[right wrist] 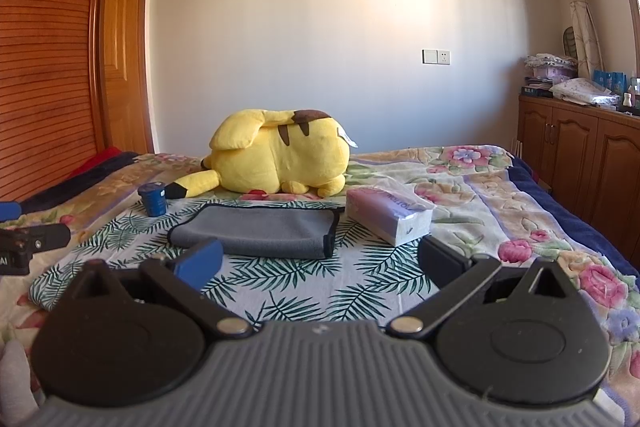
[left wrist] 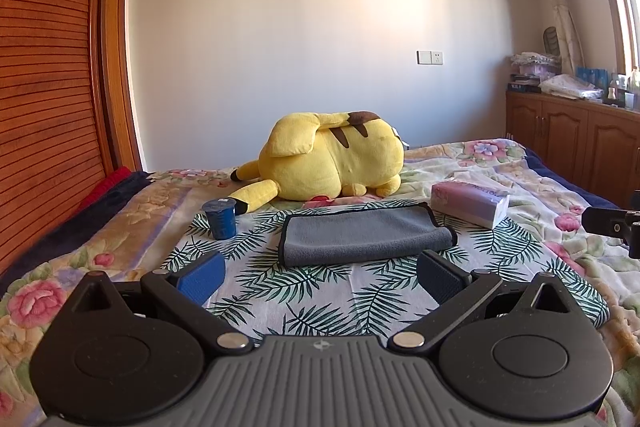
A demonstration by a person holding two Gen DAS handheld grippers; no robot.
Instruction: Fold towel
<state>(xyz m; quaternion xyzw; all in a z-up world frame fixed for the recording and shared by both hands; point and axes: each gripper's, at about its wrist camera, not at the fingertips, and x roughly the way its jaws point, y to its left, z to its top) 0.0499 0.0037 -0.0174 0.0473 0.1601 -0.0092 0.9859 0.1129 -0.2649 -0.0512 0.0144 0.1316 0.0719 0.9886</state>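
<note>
Two grippers hang low over the bed, and we see both spread wide with nothing between their pads. Our left gripper shows a blue pad on one finger and a dark pad on the other, both clear of the cloth below. Our right gripper stands the same way, released, with its blue pad just overlapping the near edge of the towel in its own view, though we cannot tell whether it touches.

Just past the fingertips lies the grey microfibre towel with black piping, already doubled over into a flat oblong on the white cloth printed with green palm leaves. That leafy cloth is spread over a cream floral blanket with pink flowers.

Left of the towel, near its far corner, stands a small dark blue cup with a foil lid, upright and apart from the towel. On the right, near the towel's other far corner, sits a soft pack of tissues in pink and white wrapping.

Behind all three a large yellow plush toy with brown stripes lies on its side, its black-tipped ear reaching toward the cup. Beyond the bed's right edge stands a wooden cabinet with panelled doors.
</note>
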